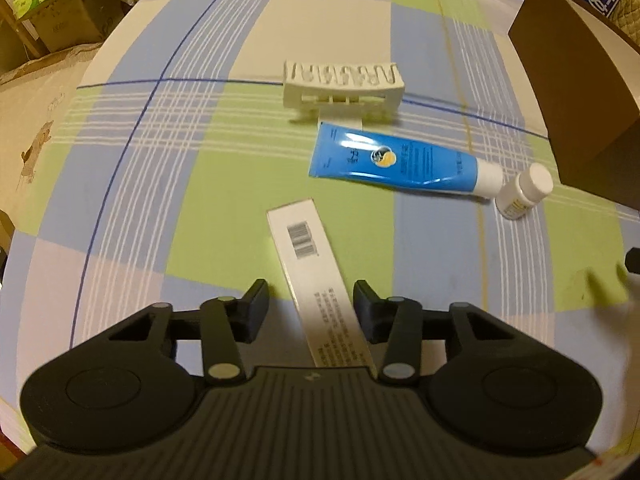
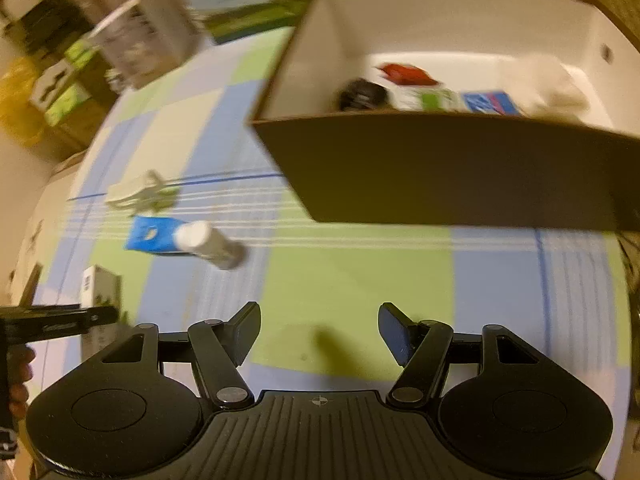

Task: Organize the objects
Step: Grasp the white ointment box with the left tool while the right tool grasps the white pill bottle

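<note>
A long white carton with a barcode (image 1: 316, 276) lies on the checked tablecloth between the open fingers of my left gripper (image 1: 312, 308); the fingers do not touch it. Beyond it lie a blue tube (image 1: 396, 158), a small white bottle (image 1: 524, 192) and a white slotted rack (image 1: 344, 86). My right gripper (image 2: 318, 330) is open and empty above the cloth, in front of the brown box (image 2: 460, 168). The right wrist view also shows the tube (image 2: 150, 234), the bottle (image 2: 212, 244), the rack (image 2: 136, 192) and the carton (image 2: 100, 284) at the left.
The brown box has a white inside holding several small items, among them a red one (image 2: 404, 74) and a dark round one (image 2: 362, 94). Its corner shows at the right of the left wrist view (image 1: 580, 92). Cardboard boxes (image 1: 52, 4) stand beyond the table's edge.
</note>
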Demonstrator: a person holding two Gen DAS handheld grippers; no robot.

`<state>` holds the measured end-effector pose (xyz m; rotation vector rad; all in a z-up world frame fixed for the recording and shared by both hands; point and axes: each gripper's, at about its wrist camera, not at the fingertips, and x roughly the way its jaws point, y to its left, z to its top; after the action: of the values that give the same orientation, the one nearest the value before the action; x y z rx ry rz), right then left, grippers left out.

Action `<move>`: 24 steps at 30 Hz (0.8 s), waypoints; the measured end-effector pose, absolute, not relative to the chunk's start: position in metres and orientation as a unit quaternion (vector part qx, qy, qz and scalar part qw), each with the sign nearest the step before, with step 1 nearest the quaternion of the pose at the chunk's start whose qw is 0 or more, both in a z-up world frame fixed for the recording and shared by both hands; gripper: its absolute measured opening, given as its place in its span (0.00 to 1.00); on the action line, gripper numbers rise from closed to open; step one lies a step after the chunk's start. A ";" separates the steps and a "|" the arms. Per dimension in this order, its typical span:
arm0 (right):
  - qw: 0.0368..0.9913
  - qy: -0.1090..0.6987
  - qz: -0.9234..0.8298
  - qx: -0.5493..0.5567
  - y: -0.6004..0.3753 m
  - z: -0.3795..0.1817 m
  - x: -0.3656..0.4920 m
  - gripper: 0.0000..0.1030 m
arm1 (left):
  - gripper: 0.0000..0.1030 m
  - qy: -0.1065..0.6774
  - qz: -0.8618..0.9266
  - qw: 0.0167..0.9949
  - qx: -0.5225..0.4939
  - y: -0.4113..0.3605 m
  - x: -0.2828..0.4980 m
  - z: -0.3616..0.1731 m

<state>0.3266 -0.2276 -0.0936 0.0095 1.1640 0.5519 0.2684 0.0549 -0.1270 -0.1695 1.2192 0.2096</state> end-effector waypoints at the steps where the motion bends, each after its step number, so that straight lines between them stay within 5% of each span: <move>1: 0.800 0.537 0.268 0.000 -0.223 -0.093 0.325 0.61 | 0.28 0.569 0.096 0.812 -0.082 0.055 0.267 -0.127; 9: 0.804 0.480 0.346 -0.058 -0.175 -0.093 0.312 0.60 | 0.21 0.558 0.107 0.819 -0.080 0.065 0.267 -0.124; 14: 0.800 0.452 0.382 -0.099 -0.143 -0.105 0.314 0.44 | 0.21 0.556 0.116 0.819 -0.080 0.073 0.272 -0.125; 24: 0.797 0.435 0.389 -0.157 -0.107 -0.131 0.324 0.35 | 0.21 0.549 0.129 0.822 -0.080 0.080 0.282 -0.125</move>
<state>0.3237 -0.1067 -0.1315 -0.3363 0.9338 0.8355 0.2822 0.0799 -0.1252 -0.1696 1.1692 0.2737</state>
